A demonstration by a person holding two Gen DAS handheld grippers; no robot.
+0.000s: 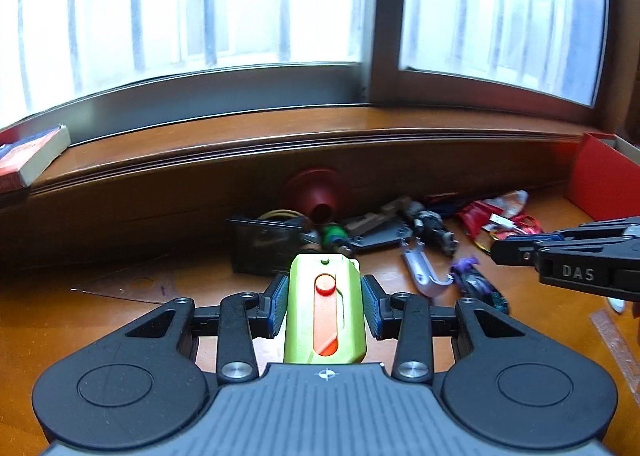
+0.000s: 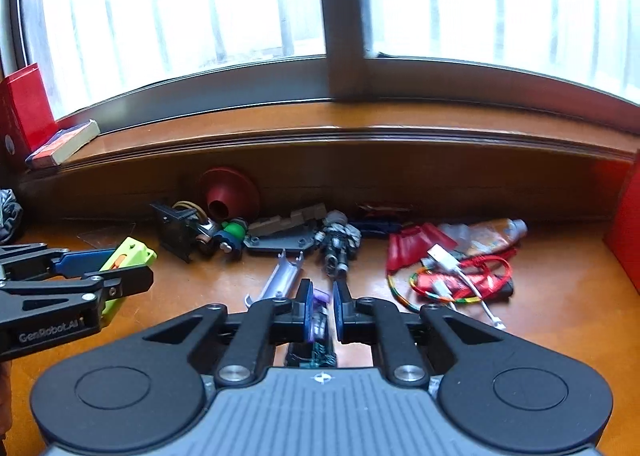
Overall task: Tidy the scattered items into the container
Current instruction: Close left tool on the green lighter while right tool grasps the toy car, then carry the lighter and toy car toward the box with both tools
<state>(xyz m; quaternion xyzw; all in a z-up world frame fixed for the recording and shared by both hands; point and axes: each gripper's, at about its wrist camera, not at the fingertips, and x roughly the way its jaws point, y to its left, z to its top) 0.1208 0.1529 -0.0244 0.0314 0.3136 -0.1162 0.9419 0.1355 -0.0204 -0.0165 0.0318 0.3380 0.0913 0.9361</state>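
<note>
Left claw [image 1: 325,306]: pads spread w/ green block [image 1: 325,308] (lime body, orange slider) between them. Thin gaps showing each side, so looks like straddling, not clamped; block's underside hidden, can't tell if resting on tabletop [image 1: 80,320] or lifted. Right-wrist view shows same block at that claw's tip, low over the wood. Approach along block's long axis, prob. so pads meet its flat sides.

Right claw [image 2: 322,306]: pads narrow, nearly closed, set either side of purple toy [image 2: 319,298] lying flat on tabletop. Contact not clear; grip can't be confirmed. Low, forward angle suits a small flat item.

Rest of clutter strung along base of window sill [image 2: 320,124], pushed vs. back panel: red funnel [image 2: 224,196], black box [image 2: 176,232], green figure [image 2: 233,231], grey figure [image 2: 338,238], silver clip [image 2: 278,278], red wrapper + cables [image 2: 460,276]. All on tabletop, outside any bin.

Red container [image 1: 600,184] at far right edge, open top, contents not visible. Well apart from both claws; nearer to right one.

Judgement: two items being taken at once, one per claw, to cut trips. Red box on right means left load crosses over the pile; risk of knocking cables.
</note>
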